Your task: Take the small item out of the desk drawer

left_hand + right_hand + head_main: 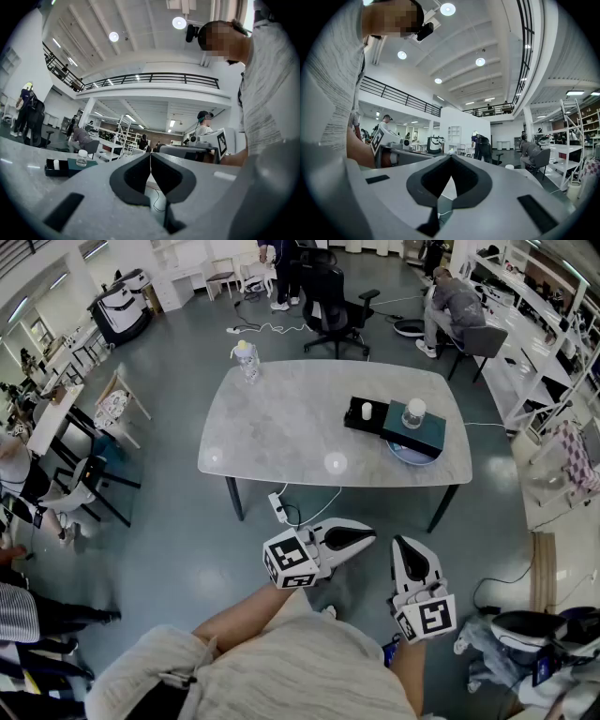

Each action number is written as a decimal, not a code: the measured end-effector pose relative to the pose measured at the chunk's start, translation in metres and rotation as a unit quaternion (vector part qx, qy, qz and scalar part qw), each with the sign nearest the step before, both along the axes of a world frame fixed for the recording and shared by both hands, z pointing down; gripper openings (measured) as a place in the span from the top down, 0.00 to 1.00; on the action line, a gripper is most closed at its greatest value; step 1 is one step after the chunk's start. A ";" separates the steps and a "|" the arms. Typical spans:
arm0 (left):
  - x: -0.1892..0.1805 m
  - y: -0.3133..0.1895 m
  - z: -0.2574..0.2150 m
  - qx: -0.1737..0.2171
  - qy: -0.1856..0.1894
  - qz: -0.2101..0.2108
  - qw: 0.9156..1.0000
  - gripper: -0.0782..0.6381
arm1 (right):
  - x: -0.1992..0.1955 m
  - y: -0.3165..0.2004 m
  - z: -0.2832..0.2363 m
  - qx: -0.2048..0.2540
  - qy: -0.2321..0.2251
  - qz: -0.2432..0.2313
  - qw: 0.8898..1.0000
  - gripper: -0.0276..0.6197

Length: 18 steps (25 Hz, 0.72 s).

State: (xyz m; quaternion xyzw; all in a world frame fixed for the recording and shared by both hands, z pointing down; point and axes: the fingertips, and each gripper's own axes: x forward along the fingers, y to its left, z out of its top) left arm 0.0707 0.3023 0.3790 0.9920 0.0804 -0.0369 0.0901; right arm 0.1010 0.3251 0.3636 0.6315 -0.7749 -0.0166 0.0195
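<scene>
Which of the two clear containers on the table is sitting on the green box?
The short white-lidded jar, on the right beside the black drawer. The taller bottle stands alone on the bare tabletop near the far left edge.

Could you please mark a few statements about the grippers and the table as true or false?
1. Both the left gripper and the right gripper are shut and empty. True.
2. The left gripper touches the table. False: it is held short of it.
3. A bottle stands on the table. True.
4. The jar lies on the floor. False: it stands on the teal box.
5. A white item sits in the black drawer. True.
</scene>
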 end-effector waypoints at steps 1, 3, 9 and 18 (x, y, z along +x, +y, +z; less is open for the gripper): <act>-0.001 0.001 0.000 -0.001 0.000 0.000 1.000 0.87 | 0.000 0.001 0.000 0.000 0.000 0.001 1.000 0.95; -0.001 0.003 0.000 -0.002 0.000 0.001 1.000 0.87 | -0.001 0.003 0.000 0.001 0.000 0.002 1.000 0.95; -0.002 0.003 0.000 -0.002 0.003 0.002 1.000 0.87 | -0.003 0.003 -0.001 0.003 0.003 0.002 1.000 0.95; -0.007 0.003 0.004 -0.007 0.000 0.002 1.000 0.87 | -0.019 -0.001 0.001 0.005 -0.024 -0.039 0.999 0.94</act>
